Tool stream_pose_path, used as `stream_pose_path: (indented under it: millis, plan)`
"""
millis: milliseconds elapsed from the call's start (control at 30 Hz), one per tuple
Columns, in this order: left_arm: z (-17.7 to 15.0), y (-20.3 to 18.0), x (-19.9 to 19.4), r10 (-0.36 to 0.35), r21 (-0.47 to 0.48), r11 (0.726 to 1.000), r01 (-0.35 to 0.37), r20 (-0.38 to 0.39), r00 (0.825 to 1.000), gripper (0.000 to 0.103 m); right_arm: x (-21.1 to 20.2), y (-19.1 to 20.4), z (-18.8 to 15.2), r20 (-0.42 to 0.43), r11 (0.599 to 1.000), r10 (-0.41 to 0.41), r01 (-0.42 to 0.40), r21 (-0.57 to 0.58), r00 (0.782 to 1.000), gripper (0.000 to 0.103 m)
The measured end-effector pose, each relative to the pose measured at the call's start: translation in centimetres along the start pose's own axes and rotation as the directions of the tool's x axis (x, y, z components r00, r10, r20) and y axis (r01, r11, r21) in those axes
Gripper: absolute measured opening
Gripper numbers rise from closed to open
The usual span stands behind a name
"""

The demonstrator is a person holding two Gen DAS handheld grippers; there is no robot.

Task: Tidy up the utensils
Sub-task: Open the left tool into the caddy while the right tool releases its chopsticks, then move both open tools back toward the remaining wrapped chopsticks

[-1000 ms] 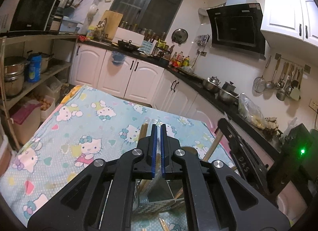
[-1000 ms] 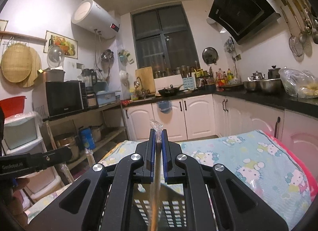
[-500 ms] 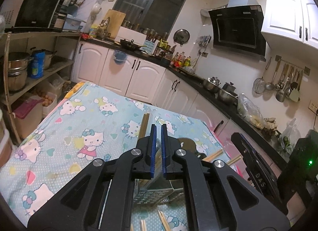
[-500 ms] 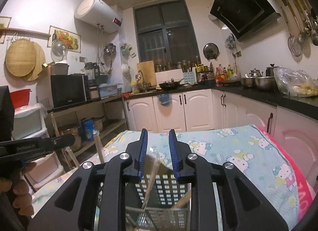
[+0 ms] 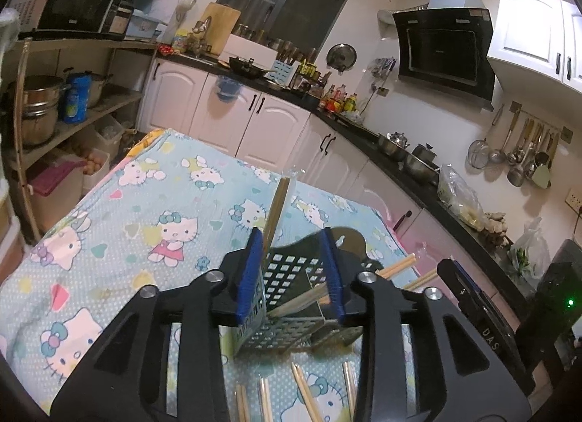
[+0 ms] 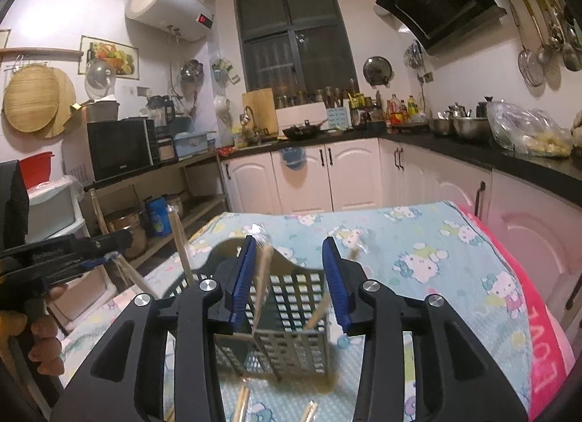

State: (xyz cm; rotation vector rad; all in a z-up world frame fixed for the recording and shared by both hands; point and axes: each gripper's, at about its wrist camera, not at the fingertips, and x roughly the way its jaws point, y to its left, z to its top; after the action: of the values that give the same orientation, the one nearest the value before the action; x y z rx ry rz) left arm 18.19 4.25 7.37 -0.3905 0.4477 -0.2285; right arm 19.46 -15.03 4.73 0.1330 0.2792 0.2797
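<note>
Nearest the left wrist camera, loose wooden chopsticks (image 5: 305,396) lie flat on the cartoon-cat tablecloth (image 5: 120,225), just below the left gripper (image 5: 292,273). Its blue-padded jaws have just been opening and stand spread, pinching nothing; a wrapped chopstick pair (image 5: 277,209) leans upright just past the left pad, apparently free.

Just beyond stands a perforated metal utensil caddy (image 5: 291,298), several chopsticks angled inside it and poking over its rim.

From the right wrist view, the right gripper (image 6: 287,278) hovers over the same caddy (image 6: 291,316). Its jaws have also just been opening and stand apart, empty; a blurred wrapped chopstick (image 6: 262,276) tilts into the caddy between them. At the far left a person's hand (image 6: 43,342) holds the left gripper's handle.

Farther off are white cabinets (image 6: 309,178) and a dark counter.

The chopsticks look light, stiff and thin, and the plastic wrap is probably slippery. A pinch near the middle of the shaft would likely keep one from pivoting.
</note>
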Motion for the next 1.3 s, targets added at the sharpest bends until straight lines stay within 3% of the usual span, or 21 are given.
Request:
stream_pose_path:
  millis: [800,1300]
  plan:
    - [-3.9,-0.2,-3.1,-0.033,0.009,0.999,0.033,-0.05,0.998,0.058,-3.2,-1.5,-2.7,-0.106,1.0,-0.011,0.014,0.024,0.994,0.047]
    - [-7.1,1.7,-3.1,0.011,-0.014,1.0,-0.013,-0.129,0.992,0.059,-3.6,-1.3,-5.0,-0.213,1.0,0.007,-0.009,-0.007,0.977,0.048]
